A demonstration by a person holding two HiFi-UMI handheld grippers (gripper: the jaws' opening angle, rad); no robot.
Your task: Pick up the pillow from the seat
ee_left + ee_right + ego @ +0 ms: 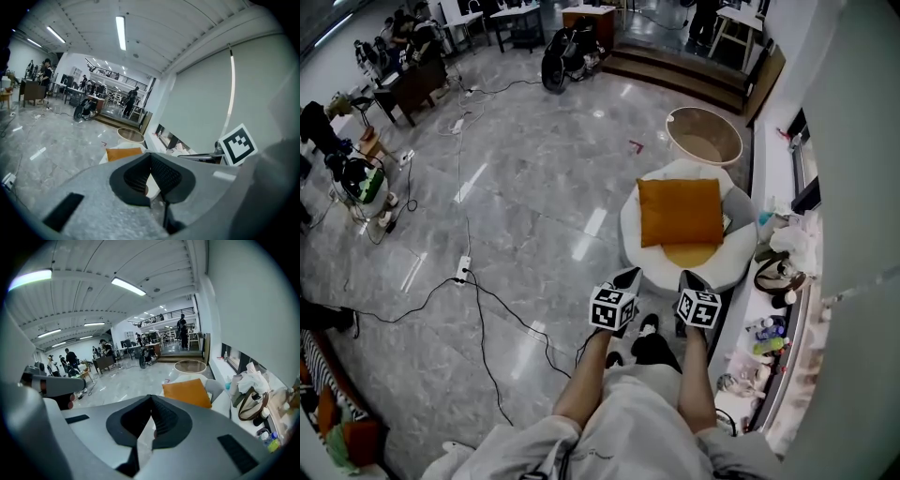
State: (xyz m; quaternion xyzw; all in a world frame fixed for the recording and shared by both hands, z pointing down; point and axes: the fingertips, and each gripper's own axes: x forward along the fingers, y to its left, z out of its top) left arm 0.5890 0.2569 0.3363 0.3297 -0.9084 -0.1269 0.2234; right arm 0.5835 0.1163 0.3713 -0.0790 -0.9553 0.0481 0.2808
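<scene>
The pillow, square and orange, lies flat on a round white seat just ahead of the person and is not touched by either tool. Nearest the head camera are the person's light shorts and two bare forearms reaching forward, with a black-and-white shoe on the grey marble floor between them. The left gripper and the right gripper are held side by side, each carrying a cube with square markers, their tips short of the near edge of the seat. In the left gripper view the left gripper's dark ribbed jaws are pressed together with nothing between them; in the right gripper view the right gripper is likewise closed tight and empty. Both views show the pillow beyond the jaw tips. On the seat, a round yellow cushion pokes out from under the pillow's near edge, and a grey cushion sits at its right side. To the right runs a low white ledge crowded with bags and bottles. Behind the seat stands a round beige tub. To the left, black cables and a white power strip trail over the floor. Farthest off are desks, a parked scooter and people.
</scene>
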